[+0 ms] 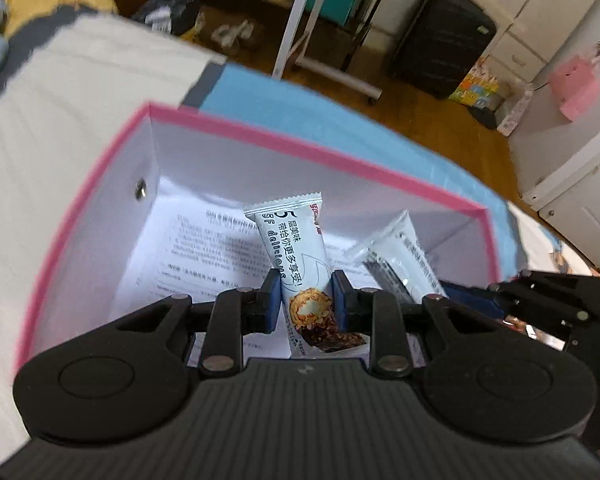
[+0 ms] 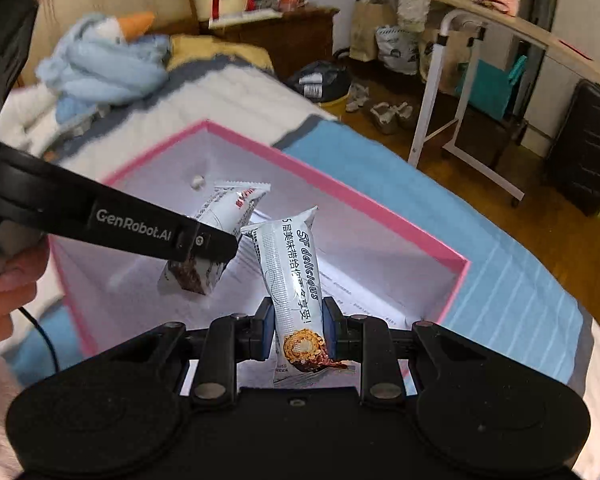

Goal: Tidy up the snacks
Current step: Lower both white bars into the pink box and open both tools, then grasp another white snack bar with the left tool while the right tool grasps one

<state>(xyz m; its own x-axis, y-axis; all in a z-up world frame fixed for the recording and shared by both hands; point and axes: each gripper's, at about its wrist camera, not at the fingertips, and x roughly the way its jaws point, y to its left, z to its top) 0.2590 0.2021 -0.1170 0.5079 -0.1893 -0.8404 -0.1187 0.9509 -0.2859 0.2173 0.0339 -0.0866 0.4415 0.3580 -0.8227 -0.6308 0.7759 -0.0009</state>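
- Left wrist view, far left: I see the pink-rimmed box [image 1: 284, 136] resting on the bed [image 1: 80, 92], white inside, with a metal rivet [image 1: 141, 189] in its left wall; a printed sheet [image 1: 204, 248] lies on its floor.
- At centre my left gripper [image 1: 306, 294] is clenched on a snack bar [image 1: 300, 256]; the blue pads press its wrapper from both sides, just above the picture of a nutty chocolate roll; the bar stands nearly upright over the inside of the box, its crimped top end pointing away from me.
- The wrapper is white with dark blue lettering, brown chocolate printed at the near end.
- To the right a second snack bar [image 1: 404, 252] leans inside the box opening, gripped by my right gripper [image 1: 452, 290], which enters from the right edge.
- Right wrist view, far left: a hand [image 2: 4, 300] holds the left gripper's black body, which reaches across the box and holds its bar [image 2: 220, 232] above the box floor.
- At centre the right gripper [image 2: 296, 328] is closed on its own bar [image 2: 292, 272], pads tight on either side; the bar tilts slightly left, top end over the box interior.
- The box [image 2: 340, 188] holds the printed sheet [image 2: 352, 280]; I cannot tell whether either bar touches it.
- Right of the box lies a blue striped cover [image 2: 500, 272].
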